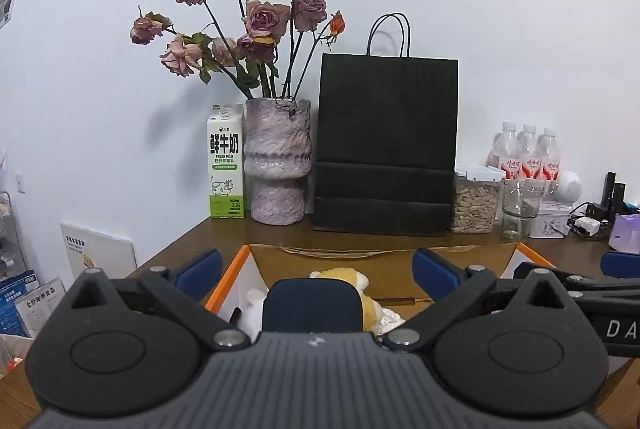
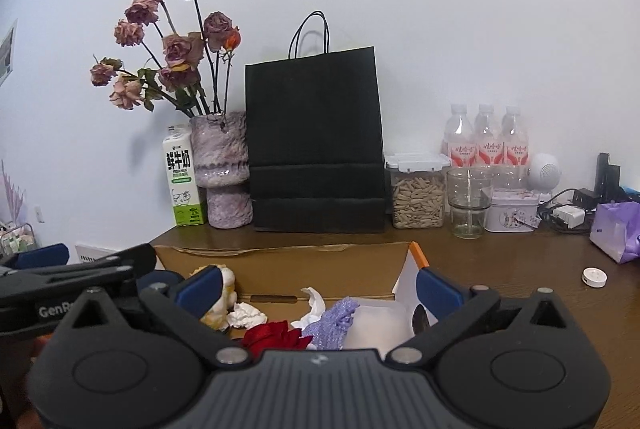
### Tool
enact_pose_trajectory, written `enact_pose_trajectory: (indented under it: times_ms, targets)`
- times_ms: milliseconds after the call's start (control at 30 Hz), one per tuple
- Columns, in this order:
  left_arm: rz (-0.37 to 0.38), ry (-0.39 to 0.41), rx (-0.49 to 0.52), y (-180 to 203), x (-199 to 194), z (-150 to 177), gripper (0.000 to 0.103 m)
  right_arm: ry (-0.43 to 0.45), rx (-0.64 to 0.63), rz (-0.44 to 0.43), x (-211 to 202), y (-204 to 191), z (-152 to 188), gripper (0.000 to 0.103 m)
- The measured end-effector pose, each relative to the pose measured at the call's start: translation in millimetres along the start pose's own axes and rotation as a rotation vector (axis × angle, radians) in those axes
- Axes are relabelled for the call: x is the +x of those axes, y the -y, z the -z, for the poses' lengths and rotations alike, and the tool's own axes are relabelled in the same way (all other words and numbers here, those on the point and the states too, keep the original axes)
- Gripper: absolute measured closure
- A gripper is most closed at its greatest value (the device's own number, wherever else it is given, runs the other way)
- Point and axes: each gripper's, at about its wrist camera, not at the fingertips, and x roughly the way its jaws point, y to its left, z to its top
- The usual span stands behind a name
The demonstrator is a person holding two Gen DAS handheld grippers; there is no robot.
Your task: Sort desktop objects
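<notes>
White wall is backing a brown desk [image 2: 500, 269], and along its far edge we are seeing a milk carton [image 2: 182, 181], a vase of dried roses [image 2: 222, 173], a black paper bag [image 2: 316, 149], a jar of seeds [image 2: 418, 193], a glass [image 2: 468, 205], a tin [image 2: 512, 215] and three water bottles [image 2: 486, 137]. We are holding both claws over the near side of an open cardboard box [image 2: 280, 261], and both are standing wide with nothing between their fingers: the left gripper [image 1: 316, 269] is pointing at a yellow plush toy [image 1: 348, 279] lying just ahead of it inside the box, while the right gripper [image 2: 316, 289] is looking over a red fabric flower [image 2: 276, 337], a purple glittery cloth [image 2: 336, 321] and crumpled white tissue [image 2: 246, 317] already lying in there. What we are weighing for the coming move is the small white round disc [image 2: 595, 277], lying flat on the bare desk to the right of the box and a little farther back than the right claw; being round, it is giving us no long axis to line up with. We are judging the right hand the nearer one, since the left is sitting on the far side of its neighbour, so a swing to the right and slightly forward looks like the natural reach.
</notes>
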Motion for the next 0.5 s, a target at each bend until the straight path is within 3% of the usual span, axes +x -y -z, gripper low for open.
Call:
enact_pose_trajectory:
  times_ms: [500]
  targets:
    - [0.027, -0.013, 0.021, -2.2, -38.4, 12.1, 0.000, 0.004, -0.010, -0.018, -38.7, -1.4, 14.5, 0.000]
